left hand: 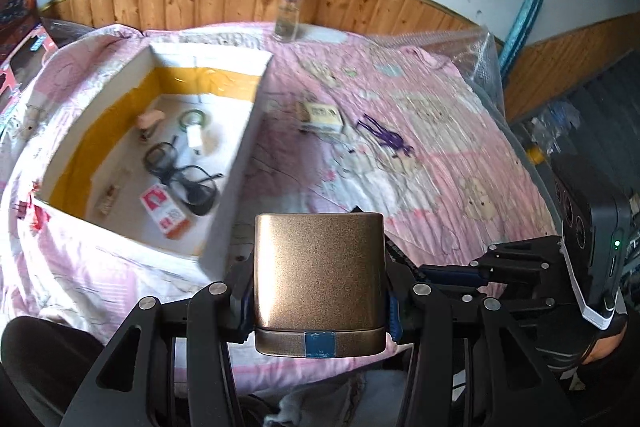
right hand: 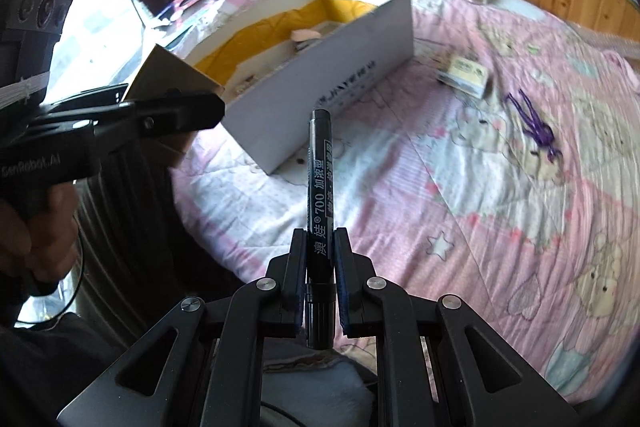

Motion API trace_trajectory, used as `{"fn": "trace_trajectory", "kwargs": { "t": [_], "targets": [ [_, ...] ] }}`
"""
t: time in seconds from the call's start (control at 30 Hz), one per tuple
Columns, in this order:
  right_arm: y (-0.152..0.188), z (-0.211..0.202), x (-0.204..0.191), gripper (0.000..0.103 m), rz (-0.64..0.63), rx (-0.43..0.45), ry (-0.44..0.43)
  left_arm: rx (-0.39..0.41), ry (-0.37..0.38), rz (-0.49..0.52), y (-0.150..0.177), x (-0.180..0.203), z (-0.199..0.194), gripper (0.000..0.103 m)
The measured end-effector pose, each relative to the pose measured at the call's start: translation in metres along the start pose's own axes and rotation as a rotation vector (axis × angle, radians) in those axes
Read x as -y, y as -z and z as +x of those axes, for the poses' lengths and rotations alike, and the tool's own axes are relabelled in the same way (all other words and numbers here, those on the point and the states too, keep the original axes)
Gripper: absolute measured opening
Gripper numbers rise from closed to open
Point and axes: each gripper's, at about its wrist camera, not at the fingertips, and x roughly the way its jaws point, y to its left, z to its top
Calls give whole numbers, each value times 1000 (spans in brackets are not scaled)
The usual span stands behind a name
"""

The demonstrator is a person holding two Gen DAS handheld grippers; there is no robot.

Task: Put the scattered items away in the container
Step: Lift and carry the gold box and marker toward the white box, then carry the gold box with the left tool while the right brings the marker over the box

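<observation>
My left gripper [left hand: 320, 263] is shut on a gold metallic case [left hand: 318, 279] with a strip of blue tape, held above the pink quilt just right of the white box [left hand: 240, 155]. The box has yellow tape inside and holds a black cable [left hand: 180, 175], a white plug, a tape ring and a red-and-white packet [left hand: 164, 211]. My right gripper [right hand: 320, 239] is shut on a black marker [right hand: 319, 187] that points toward the white box [right hand: 340, 83]. A small cream carton [left hand: 322, 117] and a purple string [left hand: 386, 137] lie loose on the quilt.
A glass jar [left hand: 289, 11] with a metal lid stands at the far edge by the wood panelling. The left gripper [right hand: 176, 113] and a hand show at the left of the right wrist view. Bubble wrap [left hand: 476, 55] covers the quilt's right corner.
</observation>
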Motion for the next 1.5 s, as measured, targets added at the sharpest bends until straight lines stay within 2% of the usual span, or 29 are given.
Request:
{"fn": "trace_trajectory", "kwargs": {
  "t": [0.43,0.8,1.5],
  "targets": [
    [-46,-9,-36,14,-77,21,-43,71,-21,-92,-13,-56,-34,49],
    [-76,-5,-49,14,-112,21,-51,110,-53,-155,-24,-105,-46,49],
    [-145,8,-66,14,-168,53,-55,161,-89,-143,-58,-147,-54,49]
  ]
}}
